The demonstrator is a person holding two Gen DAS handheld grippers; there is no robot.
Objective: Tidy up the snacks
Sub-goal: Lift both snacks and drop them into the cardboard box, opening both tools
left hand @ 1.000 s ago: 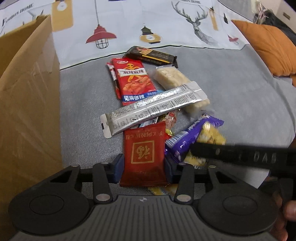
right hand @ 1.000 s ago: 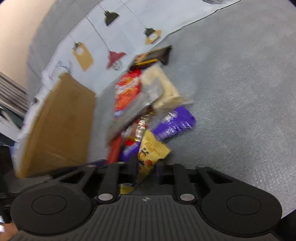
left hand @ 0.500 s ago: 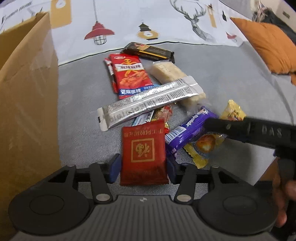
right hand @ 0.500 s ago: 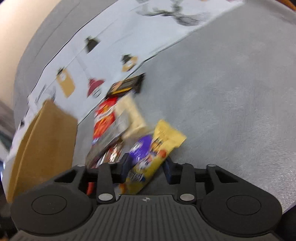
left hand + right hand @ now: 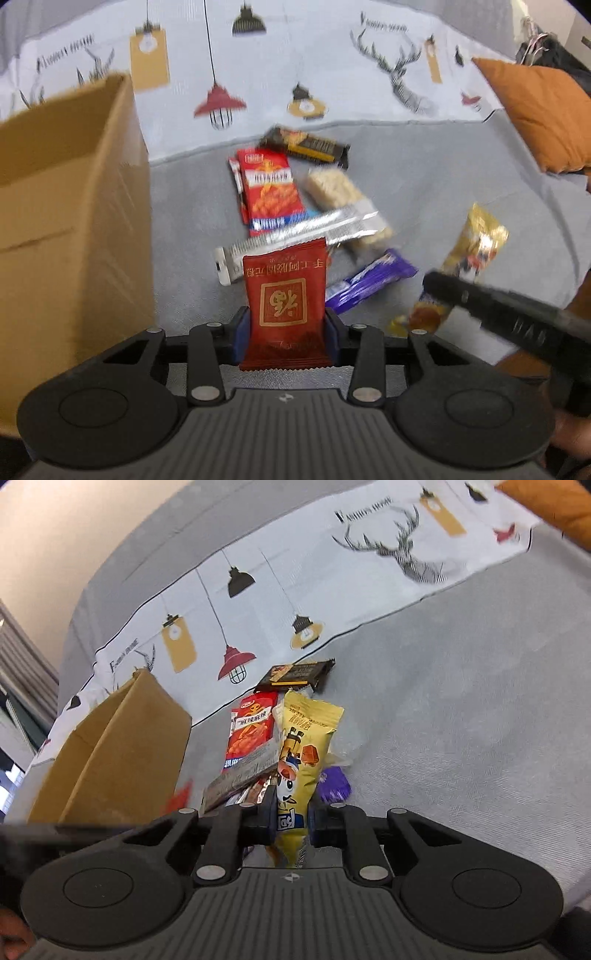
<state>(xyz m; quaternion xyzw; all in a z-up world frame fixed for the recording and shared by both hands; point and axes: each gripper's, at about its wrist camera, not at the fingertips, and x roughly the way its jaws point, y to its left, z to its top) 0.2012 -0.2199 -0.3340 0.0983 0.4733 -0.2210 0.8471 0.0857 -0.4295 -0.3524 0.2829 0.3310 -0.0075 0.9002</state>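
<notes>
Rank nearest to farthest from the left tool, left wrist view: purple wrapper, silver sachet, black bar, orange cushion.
From the left tool, shut on the dark red packet:
1. Purple wrapper, just right of the tool.
2. Silver sachet, straight ahead, behind the packet.
3. Black bar, far end of the pile, by the printed cloth.
4. Orange cushion, far right corner.

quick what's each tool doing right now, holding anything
Left tool: closed on the dark red packet, lifted above the snack pile.
Right tool: closed on the yellow packet, also lifted.
</notes>
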